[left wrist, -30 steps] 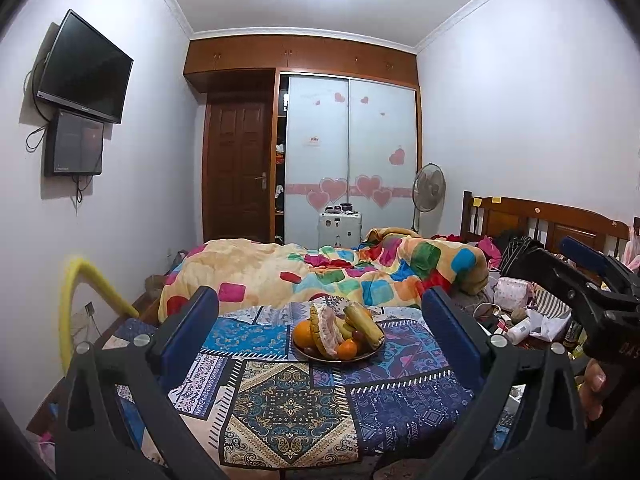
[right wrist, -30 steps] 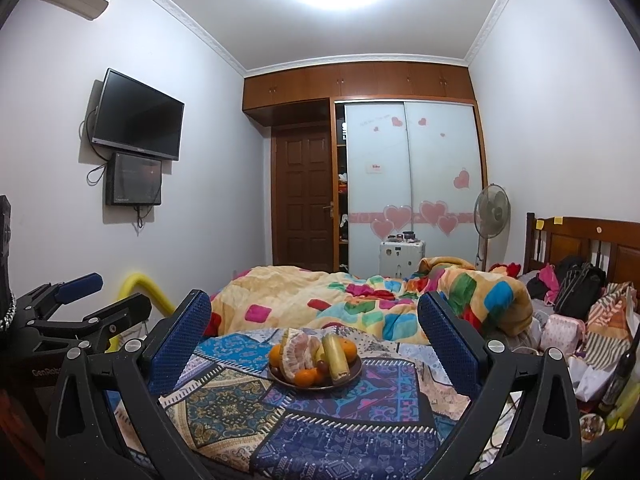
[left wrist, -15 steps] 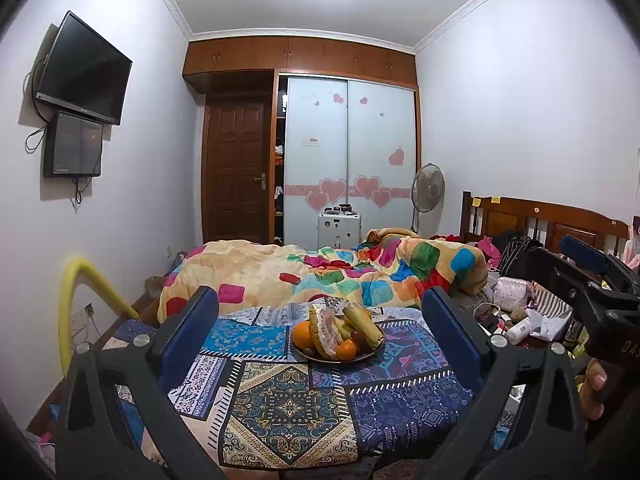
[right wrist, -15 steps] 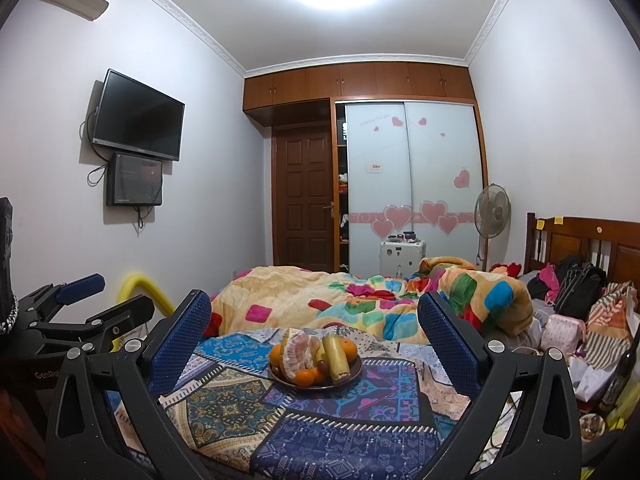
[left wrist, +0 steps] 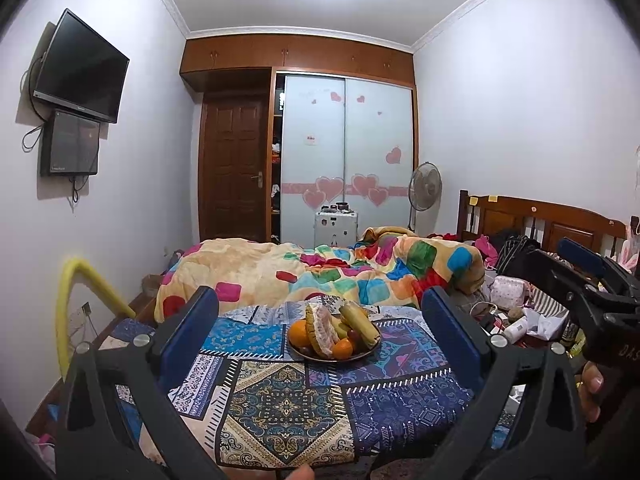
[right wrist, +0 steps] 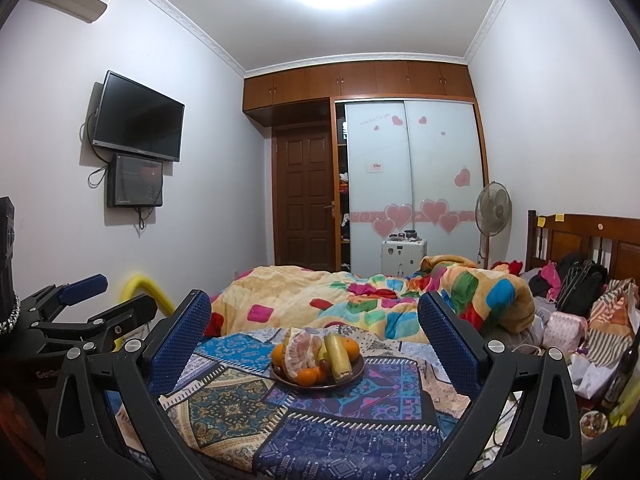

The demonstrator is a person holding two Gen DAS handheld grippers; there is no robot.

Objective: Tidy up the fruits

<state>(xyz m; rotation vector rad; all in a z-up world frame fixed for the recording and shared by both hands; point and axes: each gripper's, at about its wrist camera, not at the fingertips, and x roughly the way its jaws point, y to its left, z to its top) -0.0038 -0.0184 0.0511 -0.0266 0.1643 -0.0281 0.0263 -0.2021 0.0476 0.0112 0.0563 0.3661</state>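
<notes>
Nearest, both tools hang level over the near edge of the patchwork cloth [left wrist: 280, 400]: the left gripper [left wrist: 320, 332] and the right gripper [right wrist: 314, 336] each have their jaws spread wide, nothing between them. Further in sits the brown plate [right wrist: 356, 372], heaped with oranges [right wrist: 308, 376], a peeled pomelo [right wrist: 300, 350], a banana [right wrist: 338, 354] and some grapes (hard to make out). All the fruit lies on that plate already, so this fits either a pile awaiting sorting or a finished arrangement. Beyond, the rumpled quilt [left wrist: 280, 268] and the wardrobe [left wrist: 348, 152].
</notes>
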